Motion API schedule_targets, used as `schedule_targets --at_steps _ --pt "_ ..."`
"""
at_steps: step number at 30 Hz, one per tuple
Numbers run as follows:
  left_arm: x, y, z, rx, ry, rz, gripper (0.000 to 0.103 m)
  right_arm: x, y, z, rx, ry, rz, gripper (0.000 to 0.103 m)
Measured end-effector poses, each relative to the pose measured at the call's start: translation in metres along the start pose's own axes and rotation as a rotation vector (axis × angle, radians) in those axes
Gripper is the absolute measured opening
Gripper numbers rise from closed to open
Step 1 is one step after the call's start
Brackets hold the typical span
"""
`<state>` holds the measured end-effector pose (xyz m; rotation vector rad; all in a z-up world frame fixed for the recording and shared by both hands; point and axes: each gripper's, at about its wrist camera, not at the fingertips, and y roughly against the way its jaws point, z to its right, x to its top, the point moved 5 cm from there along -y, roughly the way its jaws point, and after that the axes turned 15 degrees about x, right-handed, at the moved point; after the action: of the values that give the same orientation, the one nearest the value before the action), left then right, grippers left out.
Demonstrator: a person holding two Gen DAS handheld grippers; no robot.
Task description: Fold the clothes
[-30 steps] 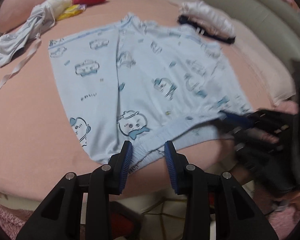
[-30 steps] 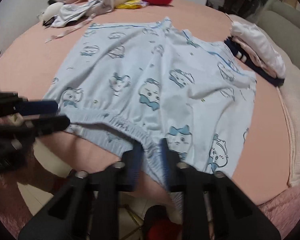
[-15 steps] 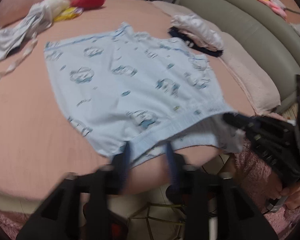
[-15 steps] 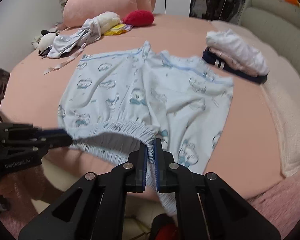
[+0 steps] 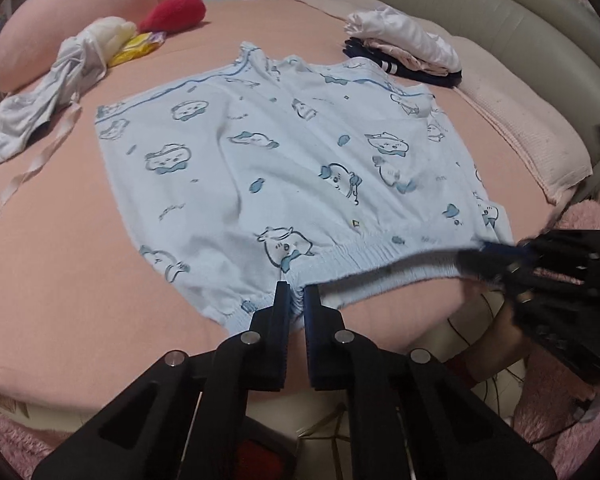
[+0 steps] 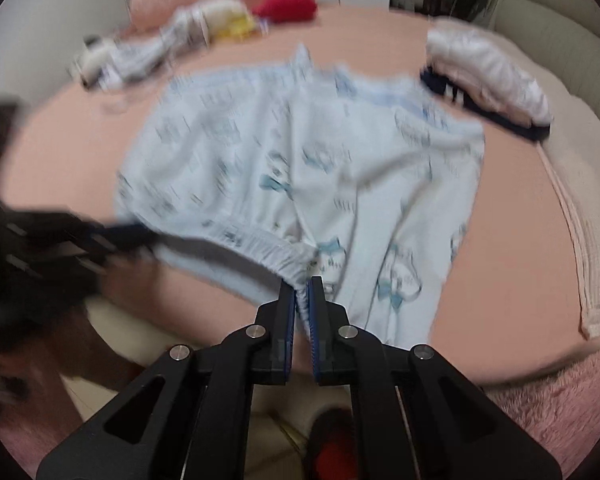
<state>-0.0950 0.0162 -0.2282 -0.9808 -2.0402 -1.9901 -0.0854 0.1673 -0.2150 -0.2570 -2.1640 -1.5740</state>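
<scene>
Light blue shorts (image 5: 280, 152) with cartoon prints lie spread flat on the pink bed (image 5: 60, 240), elastic waistband toward me at the bed's near edge. My left gripper (image 5: 296, 292) is closing on the waistband near its left end, and its pads pinch the gathered fabric. My right gripper (image 6: 302, 286) is shut on the waistband's other end. The waistband hangs stretched between the two. In the left wrist view, the right gripper (image 5: 496, 256) shows at the right edge. The blurred right wrist view has the left gripper (image 6: 140, 236) at its left.
A folded pile of white, pink and navy clothes (image 5: 404, 48) sits at the back right. A crumpled white garment (image 5: 52, 92) with a trailing strap, a red plush (image 5: 172, 14), a yellow packet (image 5: 140, 46) and a pink pillow (image 5: 80, 8) lie back left. A pink blanket (image 5: 540, 140) edges the right.
My left gripper stood open around the waistband and has shut on it. The right gripper has kept its grip and shifted sideways, and the waistband now stretches between the two.
</scene>
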Motion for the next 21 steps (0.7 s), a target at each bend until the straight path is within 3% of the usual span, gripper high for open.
schedule_targets --at_steps 3,5,9,12,14,16,19,21 --pt "-0.007 -0.001 -0.005 -0.009 0.010 -0.033 0.007 -0.005 -0.002 0.003 0.040 -0.021 -0.033 0.021" --pt "-0.012 -0.004 -0.008 -0.063 0.034 -0.076 0.010 -0.005 0.006 0.004 0.062 -0.026 -0.014 0.027" --pt "-0.005 0.006 -0.033 -0.188 0.203 -0.050 0.034 -0.004 0.031 0.016 0.190 -0.119 0.068 0.028" --pt "-0.003 0.005 -0.055 -0.270 0.338 -0.055 0.040 -0.002 0.049 0.030 0.281 -0.213 0.142 0.039" --pt "-0.009 -0.013 -0.065 -0.261 0.398 -0.127 0.040 -0.002 0.051 0.043 0.273 -0.277 0.157 0.044" --pt "-0.016 -0.028 -0.067 -0.228 0.409 -0.188 0.039 -0.006 0.037 0.056 0.186 -0.308 0.102 0.044" --pt "-0.020 -0.026 -0.064 -0.154 0.366 -0.199 0.039 -0.021 0.014 0.067 0.146 -0.364 -0.014 0.044" --pt "-0.025 -0.023 -0.065 -0.144 0.376 -0.199 0.038 -0.021 0.016 0.067 0.125 -0.362 -0.024 0.044"
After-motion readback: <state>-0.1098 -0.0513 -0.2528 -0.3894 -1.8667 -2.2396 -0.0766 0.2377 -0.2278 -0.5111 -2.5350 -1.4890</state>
